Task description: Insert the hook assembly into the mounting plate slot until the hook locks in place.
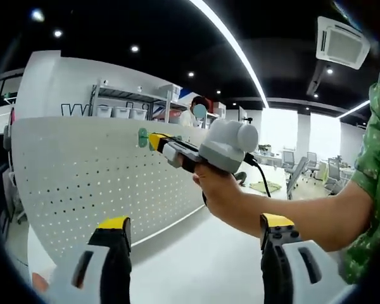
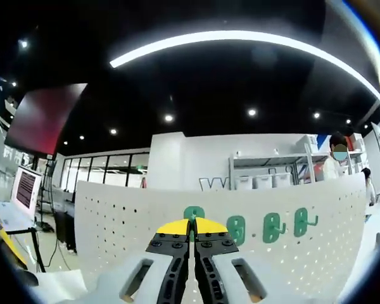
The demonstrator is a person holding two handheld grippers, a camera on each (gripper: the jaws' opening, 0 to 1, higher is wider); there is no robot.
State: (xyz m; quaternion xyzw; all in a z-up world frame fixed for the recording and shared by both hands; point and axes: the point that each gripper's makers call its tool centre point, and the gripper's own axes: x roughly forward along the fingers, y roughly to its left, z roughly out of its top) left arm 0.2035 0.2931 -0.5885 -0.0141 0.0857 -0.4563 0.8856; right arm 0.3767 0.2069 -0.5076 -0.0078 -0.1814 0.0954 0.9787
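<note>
Right hand-held gripper (image 2: 191, 235) clamps green hook (image 2: 192, 215) at pegboard (image 2: 114, 215).

left gripper view: oblique, back from pegboard (image 1: 101, 177) | right gripper view: near, frontal | shared: pegboard

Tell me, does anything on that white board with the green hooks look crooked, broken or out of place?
Nothing stands out. The white pegboard stands upright and unmarked, and three green hooks hang level in a row. The right gripper holds a fourth hook against the board, its jaws shut. The left gripper is open and holds nothing.
</note>
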